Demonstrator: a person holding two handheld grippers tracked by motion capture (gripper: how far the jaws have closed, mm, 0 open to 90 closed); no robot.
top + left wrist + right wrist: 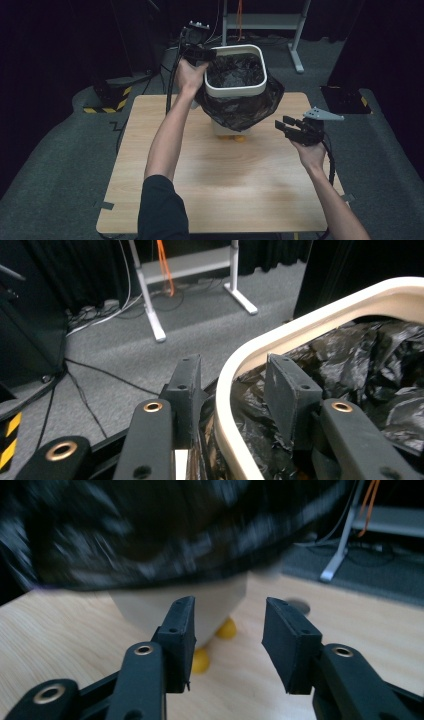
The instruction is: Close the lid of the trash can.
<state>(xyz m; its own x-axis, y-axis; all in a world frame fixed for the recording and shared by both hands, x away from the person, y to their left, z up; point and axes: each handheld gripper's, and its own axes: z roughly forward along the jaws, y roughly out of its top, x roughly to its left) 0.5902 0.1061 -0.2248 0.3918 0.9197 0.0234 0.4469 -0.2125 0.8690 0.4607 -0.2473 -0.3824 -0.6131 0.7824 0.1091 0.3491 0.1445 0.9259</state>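
right gripper sits nearest, out over the right side of the table, jaws partly apart with nothing between them, aimed at the lower part of the bin. from its own view the jaws frame the pale body of the bin and the small yellow feet under it, the bag's skirt a dark blur above. farther in, the white bin stands toward the back middle of the table, the black bag tucked inside and draped down over its sides. at the bin's far left corner the left gripper straddles the rim: one jaw outside, one inside against the bag, with a gap either side, so it looks loosened rather than clamped. this reads as the step of fitting the bag over the rim. next move, i'd judge, calls for the right gripper to nip the loose skirt low down and tug it even, while the left firms up on the rim so the bin doesn't tip.
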